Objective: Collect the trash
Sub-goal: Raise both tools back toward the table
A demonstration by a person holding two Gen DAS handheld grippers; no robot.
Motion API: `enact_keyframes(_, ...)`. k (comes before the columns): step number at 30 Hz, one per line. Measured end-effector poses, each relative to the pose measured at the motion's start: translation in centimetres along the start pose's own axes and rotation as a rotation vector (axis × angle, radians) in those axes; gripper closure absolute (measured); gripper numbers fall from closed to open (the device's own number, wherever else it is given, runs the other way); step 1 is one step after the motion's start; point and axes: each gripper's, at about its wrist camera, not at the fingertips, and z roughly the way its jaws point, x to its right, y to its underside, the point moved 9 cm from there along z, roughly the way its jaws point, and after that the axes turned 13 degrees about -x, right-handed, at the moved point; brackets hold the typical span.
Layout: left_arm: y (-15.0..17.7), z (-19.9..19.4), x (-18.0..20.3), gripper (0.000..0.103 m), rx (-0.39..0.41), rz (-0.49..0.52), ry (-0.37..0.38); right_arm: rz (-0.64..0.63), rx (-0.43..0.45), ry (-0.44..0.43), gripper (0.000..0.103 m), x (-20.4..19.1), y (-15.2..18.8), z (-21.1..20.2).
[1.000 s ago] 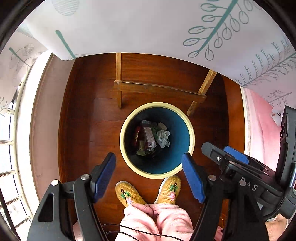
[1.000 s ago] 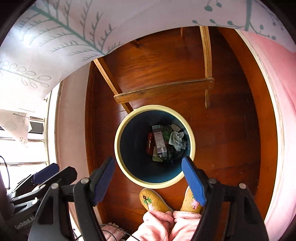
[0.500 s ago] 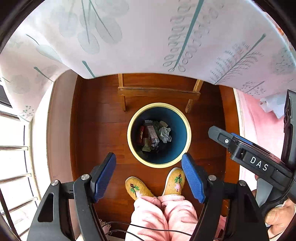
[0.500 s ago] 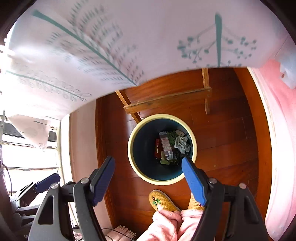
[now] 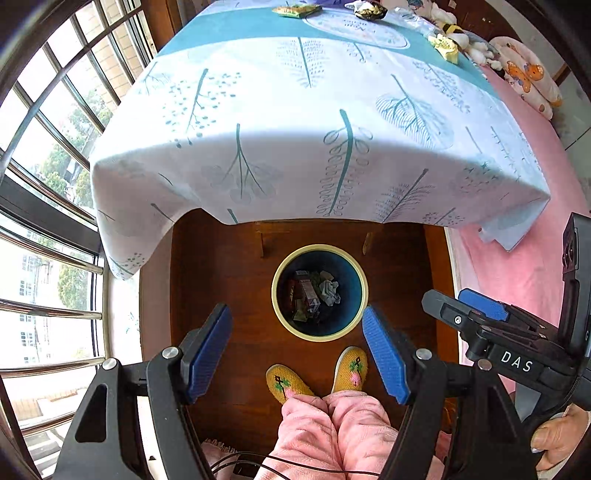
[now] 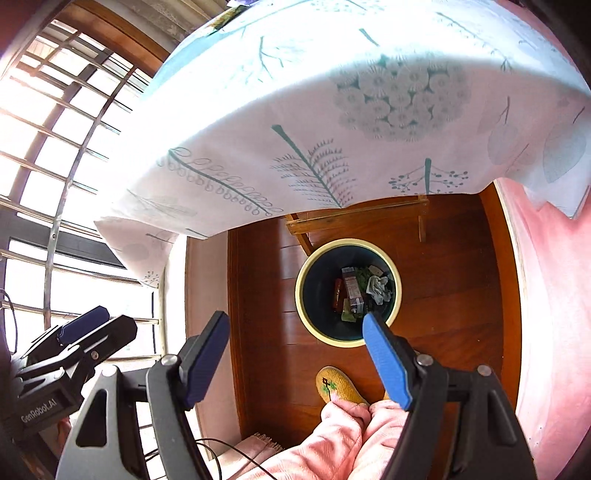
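On floor: one bin (image 5: 320,291), trash inside
Tabletop: three wrappers (image 5: 297,10)
Left gripper (image 5: 295,343): spread, empty
Right gripper (image 6: 295,350): spread, empty

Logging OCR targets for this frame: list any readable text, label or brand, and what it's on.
"DAS": white letters on the black body of the right gripper, seen from the left wrist.
"GenRobot.AI": on the body of the left gripper, seen from the right wrist.
Print on the carton in the trash bin and the wrappers on the tablecloth: too small to read.
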Motion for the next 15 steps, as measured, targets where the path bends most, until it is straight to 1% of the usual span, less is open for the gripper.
enact_keyframes(5,-0.2,-5.2,-0.5,0.031,0.071,0.033,-0.019,-0.013,0.056,0.026,0.028,-1.1,0.3,-4.1)
enact_keyframes(8,-0.4,-7.9,-0.6,0.031,0.113,0.048,-0.019,-0.006,0.097,0.024,0.028,-1.6,0.2,-6.5)
enact_keyframes(15,-1.4,-12.4,-0.7,0.031,0.205,0.061,-0.005,-0.011,0.24,0.035,0.028,-3.3,-0.8,-12.6)
